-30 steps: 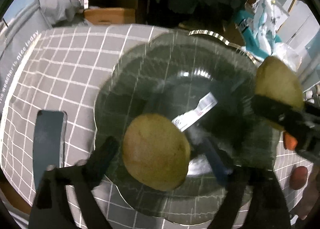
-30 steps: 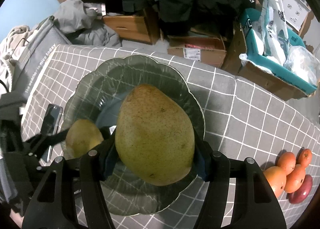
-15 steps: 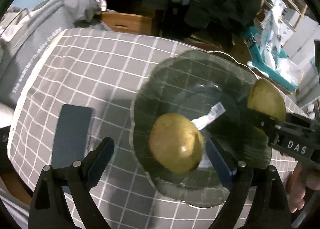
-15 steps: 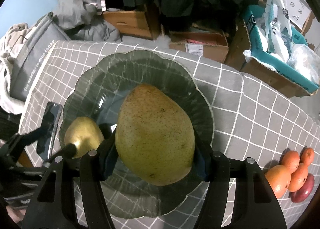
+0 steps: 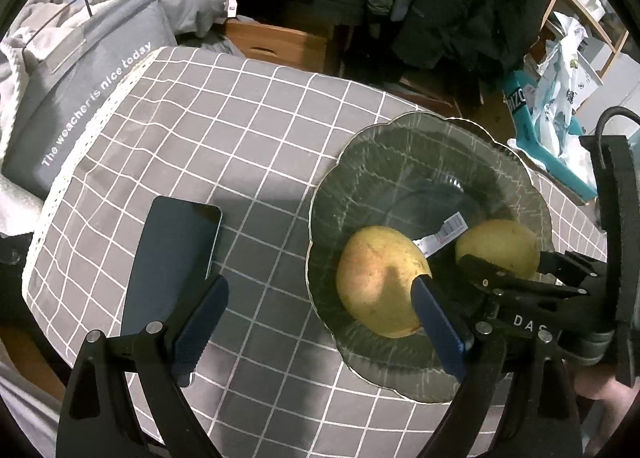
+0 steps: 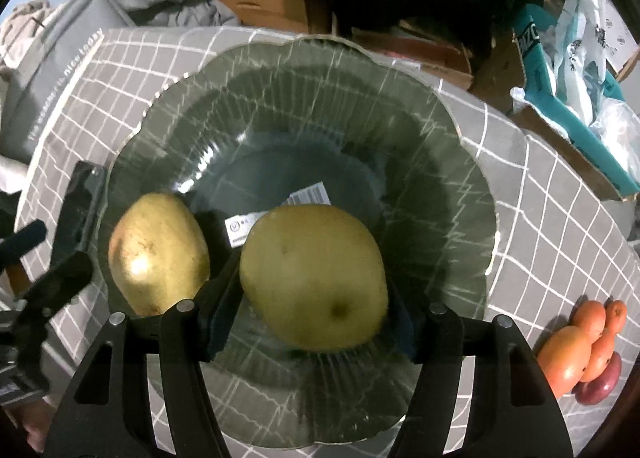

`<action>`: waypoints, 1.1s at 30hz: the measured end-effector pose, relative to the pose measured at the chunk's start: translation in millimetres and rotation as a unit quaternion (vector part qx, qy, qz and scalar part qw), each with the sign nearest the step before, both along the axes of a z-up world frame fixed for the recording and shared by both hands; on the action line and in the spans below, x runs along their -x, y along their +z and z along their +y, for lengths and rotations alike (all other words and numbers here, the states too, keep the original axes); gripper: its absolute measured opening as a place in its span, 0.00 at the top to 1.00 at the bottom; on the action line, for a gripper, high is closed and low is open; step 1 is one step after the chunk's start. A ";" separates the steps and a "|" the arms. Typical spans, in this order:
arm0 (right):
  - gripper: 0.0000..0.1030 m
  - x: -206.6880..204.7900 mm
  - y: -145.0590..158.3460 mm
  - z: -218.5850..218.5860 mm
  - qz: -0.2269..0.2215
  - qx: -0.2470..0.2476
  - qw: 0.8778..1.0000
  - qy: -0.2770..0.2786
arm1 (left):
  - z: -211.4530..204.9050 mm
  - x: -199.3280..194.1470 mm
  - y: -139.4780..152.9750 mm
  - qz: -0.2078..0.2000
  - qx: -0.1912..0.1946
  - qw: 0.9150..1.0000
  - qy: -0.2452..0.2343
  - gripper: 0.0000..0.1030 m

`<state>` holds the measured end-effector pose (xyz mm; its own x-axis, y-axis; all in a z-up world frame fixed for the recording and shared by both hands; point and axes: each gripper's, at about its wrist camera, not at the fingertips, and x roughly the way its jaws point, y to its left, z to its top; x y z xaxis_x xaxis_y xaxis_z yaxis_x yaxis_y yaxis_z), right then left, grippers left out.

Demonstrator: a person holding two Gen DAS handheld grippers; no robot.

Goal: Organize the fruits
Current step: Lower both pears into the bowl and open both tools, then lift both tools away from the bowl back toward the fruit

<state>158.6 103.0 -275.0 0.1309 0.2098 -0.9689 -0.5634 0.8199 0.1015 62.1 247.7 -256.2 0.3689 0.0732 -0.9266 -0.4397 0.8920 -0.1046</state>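
The right claw (image 6: 316, 306) reaches steeply down into the dark glass plate (image 6: 460, 161), with a large yellow-green pear (image 6: 316, 278) between its fingers; its jaws have just been opening, and a sliver of gap shows on the left side of the fruit, so the grip looks released and the pear seems to rest on the plate's floor near the lower middle of the right wrist view. That low, near-vertical pose makes sense for setting a round fruit down gently so it does not roll. A second pear (image 6: 158, 258), blushed red on one side, already lies in the plate at the lower left, just beside the first and apart from it, with a paper label (image 6: 276, 217) on the plate's floor between and behind them. The left claw (image 5: 320, 318) stands wide open and empty over the checked cloth of the desk (image 5: 240, 129), its right finger overlapping the blushed pear (image 5: 380, 282) in the picture, though contact is not clear; a dark phone (image 5: 172, 254) lies on the cloth at its left. At the right edge of the right wrist view a cluster of orange fruits (image 6: 588, 334) with a dark red fruit (image 6: 600, 382) waits on the cloth, well apart from the plate, likely next to be gathered.
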 end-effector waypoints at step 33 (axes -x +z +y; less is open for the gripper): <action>0.28 31.2 152.3 -91.0 -0.185 -0.044 0.981 -0.047 | -52.6 19.1 93.8 -0.096 -0.019 0.994 -0.045 0.08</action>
